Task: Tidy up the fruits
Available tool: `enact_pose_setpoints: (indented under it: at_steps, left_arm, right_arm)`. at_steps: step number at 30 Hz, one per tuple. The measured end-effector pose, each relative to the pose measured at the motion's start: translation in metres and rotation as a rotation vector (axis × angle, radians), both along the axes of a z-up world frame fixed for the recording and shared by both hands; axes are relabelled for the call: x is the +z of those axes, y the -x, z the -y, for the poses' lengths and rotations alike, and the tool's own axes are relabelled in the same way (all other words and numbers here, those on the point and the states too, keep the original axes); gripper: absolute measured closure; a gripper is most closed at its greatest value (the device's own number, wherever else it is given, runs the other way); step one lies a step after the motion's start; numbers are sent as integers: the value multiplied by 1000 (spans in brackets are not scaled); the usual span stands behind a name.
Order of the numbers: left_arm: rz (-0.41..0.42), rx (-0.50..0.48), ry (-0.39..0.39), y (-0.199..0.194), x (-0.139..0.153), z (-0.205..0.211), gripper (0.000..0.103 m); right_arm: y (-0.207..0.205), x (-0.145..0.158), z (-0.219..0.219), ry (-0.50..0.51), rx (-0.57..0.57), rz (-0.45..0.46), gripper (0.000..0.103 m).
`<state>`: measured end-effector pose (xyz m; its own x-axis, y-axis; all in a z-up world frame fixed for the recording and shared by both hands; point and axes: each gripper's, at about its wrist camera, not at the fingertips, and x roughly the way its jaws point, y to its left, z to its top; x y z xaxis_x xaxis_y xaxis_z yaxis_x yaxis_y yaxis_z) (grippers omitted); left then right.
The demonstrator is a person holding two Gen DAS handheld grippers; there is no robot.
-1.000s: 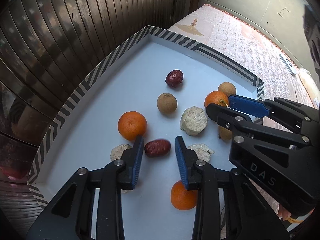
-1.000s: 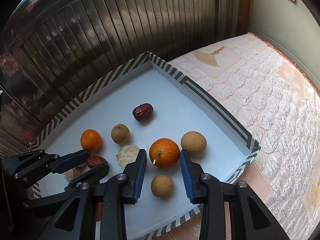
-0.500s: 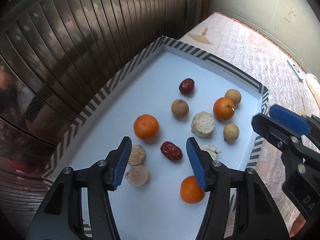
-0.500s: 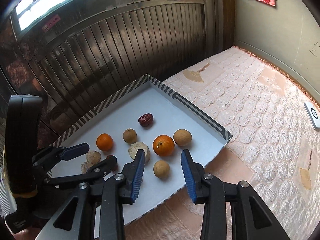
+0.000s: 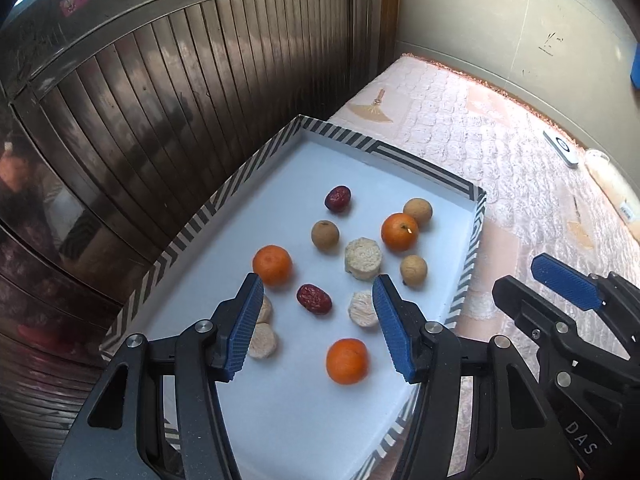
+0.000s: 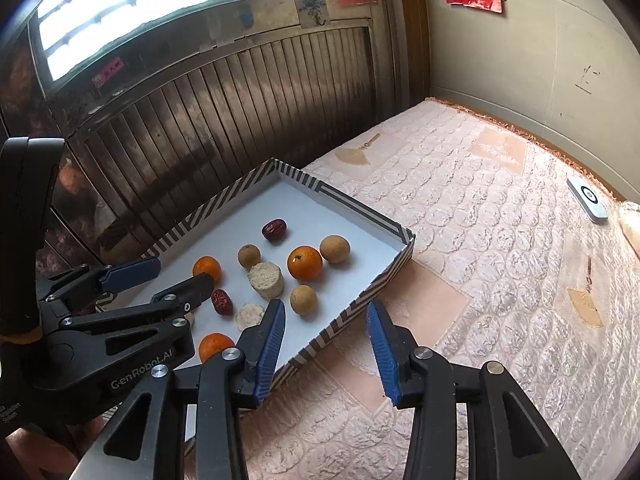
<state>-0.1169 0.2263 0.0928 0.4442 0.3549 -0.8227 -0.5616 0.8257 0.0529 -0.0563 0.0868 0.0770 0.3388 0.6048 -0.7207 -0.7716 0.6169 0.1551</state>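
Quilted pink bedspread (image 6: 480,240) under striped tray (image 6: 360,204).

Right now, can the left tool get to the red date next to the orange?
Probably yes. The left tool is open and empty, the red date lies between its fingertips' line of sight, and nothing covers it.

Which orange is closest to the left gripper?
The orange nearest the camera, just below the left gripper and its open fingers. The other two oranges sit farther back in the tray.
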Motion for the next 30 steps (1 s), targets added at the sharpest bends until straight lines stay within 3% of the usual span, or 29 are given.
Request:
enact_pose_setpoints:
  at_steps: [3, 30]
  left_arm:
    - [7, 0, -21, 3, 4, 7, 46]
    - [-8, 38, 28, 18, 2, 11, 46]
  right_arm:
    - [1, 1, 5, 5, 2, 9, 62]
    - [12, -6, 5, 35, 50, 1, 61]
